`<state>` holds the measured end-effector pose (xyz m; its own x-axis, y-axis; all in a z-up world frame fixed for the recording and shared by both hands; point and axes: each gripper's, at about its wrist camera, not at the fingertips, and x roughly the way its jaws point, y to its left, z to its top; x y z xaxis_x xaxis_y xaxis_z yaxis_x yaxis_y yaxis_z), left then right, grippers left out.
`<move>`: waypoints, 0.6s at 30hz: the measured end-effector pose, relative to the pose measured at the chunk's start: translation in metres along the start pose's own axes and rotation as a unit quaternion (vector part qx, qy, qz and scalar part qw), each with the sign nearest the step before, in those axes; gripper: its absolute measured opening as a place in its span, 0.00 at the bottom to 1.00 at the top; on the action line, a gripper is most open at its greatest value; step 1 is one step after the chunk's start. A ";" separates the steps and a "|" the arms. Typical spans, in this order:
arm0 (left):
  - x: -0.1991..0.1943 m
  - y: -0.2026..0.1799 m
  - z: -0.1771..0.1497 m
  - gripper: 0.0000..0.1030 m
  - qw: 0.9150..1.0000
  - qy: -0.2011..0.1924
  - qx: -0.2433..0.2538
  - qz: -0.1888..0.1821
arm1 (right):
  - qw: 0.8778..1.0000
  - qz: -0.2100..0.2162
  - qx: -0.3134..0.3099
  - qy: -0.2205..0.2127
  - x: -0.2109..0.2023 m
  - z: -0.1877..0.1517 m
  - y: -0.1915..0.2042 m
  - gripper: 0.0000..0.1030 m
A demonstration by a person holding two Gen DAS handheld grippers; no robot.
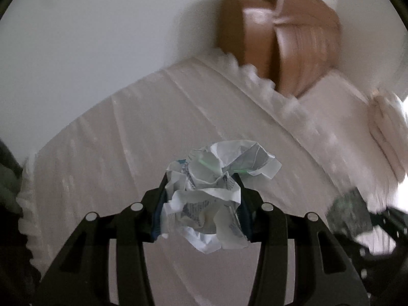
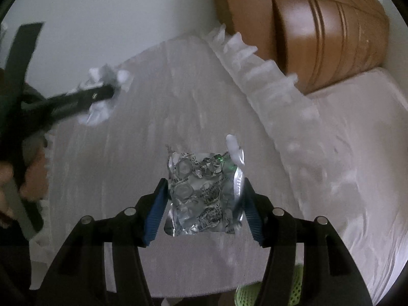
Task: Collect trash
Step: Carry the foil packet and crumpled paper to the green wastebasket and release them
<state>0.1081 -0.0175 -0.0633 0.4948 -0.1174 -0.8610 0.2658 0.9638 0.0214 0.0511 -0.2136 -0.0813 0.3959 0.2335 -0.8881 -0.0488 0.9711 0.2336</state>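
The left gripper is clamped on a crumpled ball of paper, white with grey print and a streak of green; the wad bulges out above and below the blue pads, held up over the pale cloth that covers the table. From the right wrist view the same gripper shows at the far left edge of the table, blurred, with the paper sticking out either side of its black fingers, and a person's hand wrapped round the handle below it.

The right gripper is closed on a used silver pill pack, its foil torn and dented, printed with small grey text. Both blue pads press against the pack's side edges and it hangs flat between them above the cloth.

The cloth has a frilled white border running along its far edge. Past that stands a brown wooden headboard against a white wall, with a bed in pale sheets beside the table. Something green and meshy peeks in at the bottom
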 end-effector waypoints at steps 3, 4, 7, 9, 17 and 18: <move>-0.013 -0.024 -0.026 0.44 0.999 0.004 0.032 -0.021 | 1.000 -0.006 0.009 -0.002 -0.010 -0.022 -0.004 0.56; -0.020 -0.037 -0.035 0.44 0.998 0.004 0.054 -0.035 | 1.000 -0.013 0.017 -0.003 -0.016 -0.034 -0.009 0.56; -0.039 -0.080 -0.060 0.45 0.989 0.001 0.119 -0.083 | 0.998 -0.033 0.048 -0.012 -0.035 -0.069 -0.028 0.56; -0.043 -0.110 -0.072 0.45 0.980 0.010 0.155 -0.125 | 0.994 -0.063 0.087 -0.013 -0.050 -0.103 -0.051 0.56; -0.015 -0.238 -0.128 0.45 0.925 0.080 0.303 -0.217 | 0.963 -0.142 0.228 -0.002 -0.084 -0.213 -0.119 0.56; -0.009 -0.255 -0.138 0.45 0.915 0.093 0.322 -0.226 | 0.958 -0.147 0.248 0.000 -0.086 -0.230 -0.126 0.56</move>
<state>-0.0788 -0.2292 -0.1308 0.0808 -0.3692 -0.9258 0.8707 0.4783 -0.1147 -0.1878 -0.3450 -0.1252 0.3251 -0.0465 -0.9445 0.5056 0.8526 0.1321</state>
